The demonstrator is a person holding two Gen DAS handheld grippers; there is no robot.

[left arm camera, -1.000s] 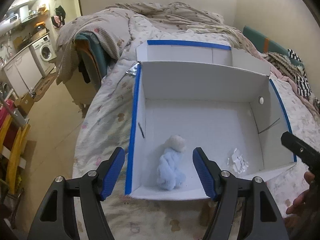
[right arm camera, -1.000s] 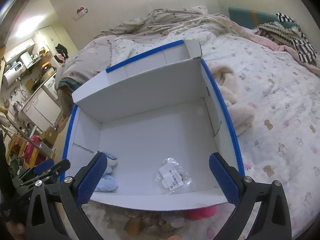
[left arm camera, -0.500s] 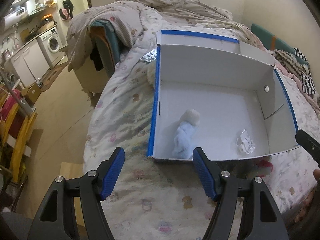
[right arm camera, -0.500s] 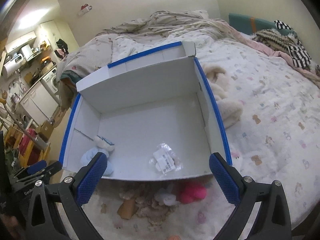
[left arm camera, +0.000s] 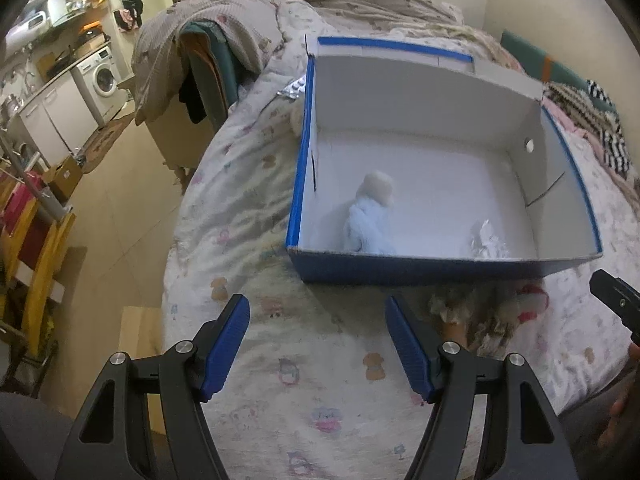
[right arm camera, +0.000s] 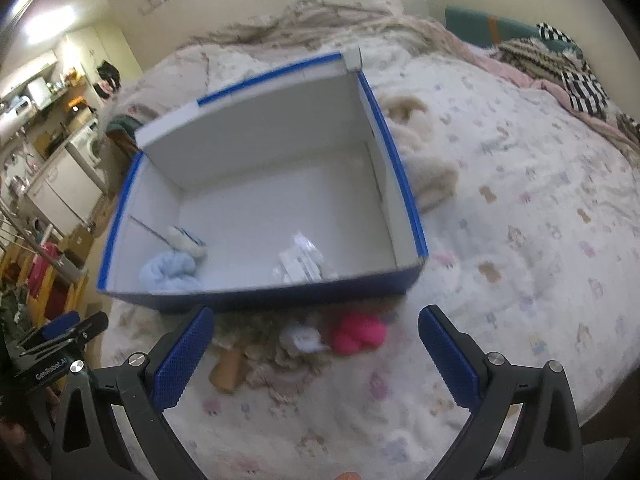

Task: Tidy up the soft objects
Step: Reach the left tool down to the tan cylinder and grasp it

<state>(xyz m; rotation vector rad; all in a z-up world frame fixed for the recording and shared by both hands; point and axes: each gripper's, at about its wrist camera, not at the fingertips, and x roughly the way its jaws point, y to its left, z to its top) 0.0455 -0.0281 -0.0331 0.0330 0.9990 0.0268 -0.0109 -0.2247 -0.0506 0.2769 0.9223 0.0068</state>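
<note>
Hovering empty, jaws spread: left gripper (left arm camera: 316,344), right gripper (right arm camera: 314,354). Lying near the box (right arm camera: 256,298): pink plush (right arm camera: 358,334), likely light, squashy; probably gripping best across its bulging middle.

Two wrist fisheyes, both above the near edge of the bed, aimed down and forward at the box.

Left wrist view sits to the left, looking forward and slightly right: box (left arm camera: 440,268) in upper centre, kitchen area with washing machine (left arm camera: 105,80) at far left, bedspread (left arm camera: 320,360) close under the lens. Right wrist view sits to the right, looking forward and slightly left; box (right arm camera: 272,296) centre-left, bedspread (right arm camera: 520,240) filling the right. Right view blurred. Shared: the box, the light blue soft toy (left arm camera: 366,232) (right arm camera: 170,270) inside it, the pink soft object (left arm camera: 530,300) (right arm camera: 358,334) before its near wall. Each view catches the other gripper at its edge.
</note>
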